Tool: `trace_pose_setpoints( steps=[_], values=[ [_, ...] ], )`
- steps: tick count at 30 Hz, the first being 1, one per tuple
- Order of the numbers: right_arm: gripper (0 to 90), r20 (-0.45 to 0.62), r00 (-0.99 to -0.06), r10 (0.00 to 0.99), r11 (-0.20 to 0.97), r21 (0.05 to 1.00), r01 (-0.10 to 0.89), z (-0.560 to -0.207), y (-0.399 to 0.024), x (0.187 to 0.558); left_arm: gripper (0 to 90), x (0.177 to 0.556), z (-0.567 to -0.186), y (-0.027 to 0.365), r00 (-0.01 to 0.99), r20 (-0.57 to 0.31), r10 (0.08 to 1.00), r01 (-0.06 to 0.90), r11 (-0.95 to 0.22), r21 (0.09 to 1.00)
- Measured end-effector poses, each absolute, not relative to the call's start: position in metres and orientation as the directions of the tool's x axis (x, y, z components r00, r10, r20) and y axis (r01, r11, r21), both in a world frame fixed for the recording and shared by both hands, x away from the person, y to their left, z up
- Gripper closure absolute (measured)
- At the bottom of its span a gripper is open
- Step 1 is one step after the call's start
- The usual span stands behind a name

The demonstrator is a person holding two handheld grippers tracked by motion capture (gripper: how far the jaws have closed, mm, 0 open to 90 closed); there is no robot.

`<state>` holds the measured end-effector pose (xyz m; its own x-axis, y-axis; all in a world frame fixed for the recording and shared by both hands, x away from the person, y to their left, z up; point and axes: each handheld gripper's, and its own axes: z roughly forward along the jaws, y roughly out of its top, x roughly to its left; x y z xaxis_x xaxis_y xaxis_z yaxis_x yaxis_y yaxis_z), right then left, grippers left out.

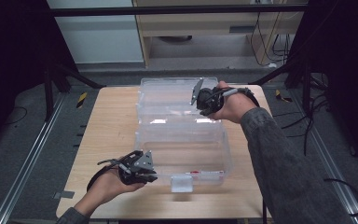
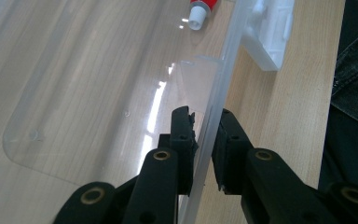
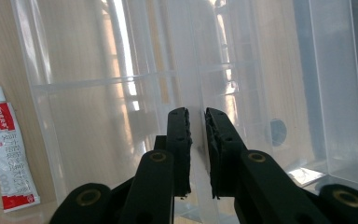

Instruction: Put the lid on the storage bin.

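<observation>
Near left of the wooden table (image 1: 112, 121), left gripper (image 1: 142, 171) pinching the near wall of the clear plastic box (image 1: 182, 154), jaws astride the rim beside the front latch (image 1: 182, 183). Far right, right gripper (image 1: 204, 100) clamped on the raised lid (image 1: 168, 95). Box's long axis running left to right between both hands, lid hinged along the far edge, red-and-white tube (image 3: 7, 149) lying inside.
</observation>
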<state>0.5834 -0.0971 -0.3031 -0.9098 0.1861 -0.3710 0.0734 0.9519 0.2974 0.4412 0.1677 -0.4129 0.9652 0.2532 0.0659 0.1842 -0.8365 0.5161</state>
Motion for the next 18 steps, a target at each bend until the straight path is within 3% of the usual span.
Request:
trace_pose_setpoints(
  steps=[18],
  values=[
    [86.4, -0.340, -0.927, 0.156, 0.947, 0.319, 0.043, -0.296, -0.099, 0.572, 78.6, 0.436, -0.414, 0.168, 0.960, 0.099, 0.264, 0.176, -0.836, 0.519]
  ],
)
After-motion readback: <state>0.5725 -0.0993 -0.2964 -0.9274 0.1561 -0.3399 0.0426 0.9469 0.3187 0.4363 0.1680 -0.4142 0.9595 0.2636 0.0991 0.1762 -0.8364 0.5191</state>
